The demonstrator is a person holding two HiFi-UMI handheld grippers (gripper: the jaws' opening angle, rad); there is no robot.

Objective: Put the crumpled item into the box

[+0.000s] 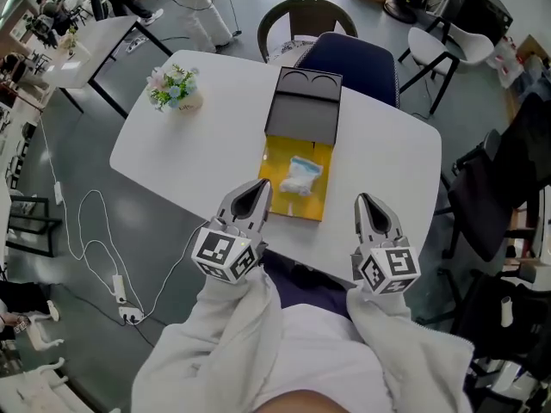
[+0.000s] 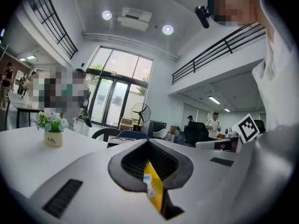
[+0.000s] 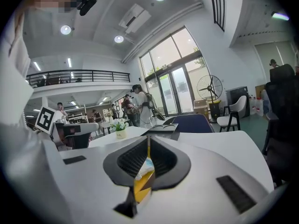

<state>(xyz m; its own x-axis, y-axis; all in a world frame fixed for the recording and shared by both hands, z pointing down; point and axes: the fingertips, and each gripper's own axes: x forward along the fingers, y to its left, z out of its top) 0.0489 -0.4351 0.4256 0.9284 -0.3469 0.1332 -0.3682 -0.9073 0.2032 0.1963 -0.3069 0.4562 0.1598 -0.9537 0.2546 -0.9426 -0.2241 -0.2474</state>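
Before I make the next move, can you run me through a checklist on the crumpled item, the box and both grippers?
1. Crumpled item inside the box: ok, it lies on the yellow floor.
2. Left gripper empty: ok, jaws shut with nothing between them.
3. Right gripper empty: ok, jaws shut, nothing held.
4. Lid closed: not ok, it is folded back at the box's far end.
5. Left gripper clear of the box: cannot tell, its tip overlaps the box's near left edge in the head view.
6. Flower pot out of the way: ok, it stands far left on the table, apart from the box.
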